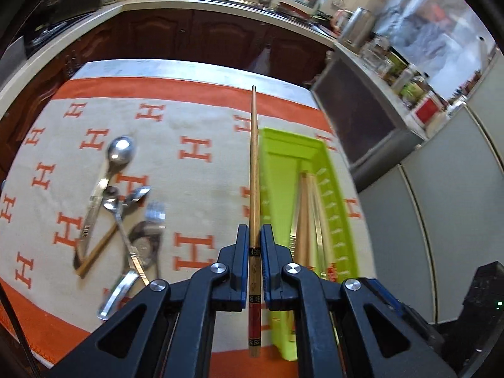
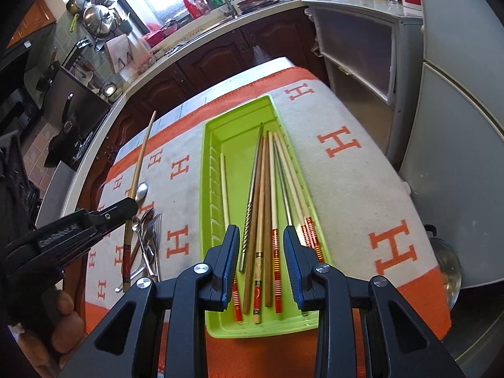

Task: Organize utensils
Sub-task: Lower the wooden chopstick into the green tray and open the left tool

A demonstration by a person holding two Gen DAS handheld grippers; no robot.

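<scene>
The left claw (image 1: 255, 236) is pinching a chopstick (image 1: 254, 163) near its decorated end, its length running straight ahead. The green tray (image 1: 315, 151) lies just to its right, seemingly parallel. The right claw (image 2: 260, 236), spread and empty, hovers over that tray.

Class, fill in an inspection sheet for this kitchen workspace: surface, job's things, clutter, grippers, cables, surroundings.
Surface: cloth with orange H letters and orange border covers the table.
Job's things: green tray holds several chopsticks; one chopstick held; spoons and fork pile on the cloth.
Clutter: nothing seen.
Grippers: left gripper shut on the chopstick; right gripper open above the tray, holding nothing.
Cables: nothing seen.
Surroundings: counter with sink, dark cabinets, pots.
</scene>
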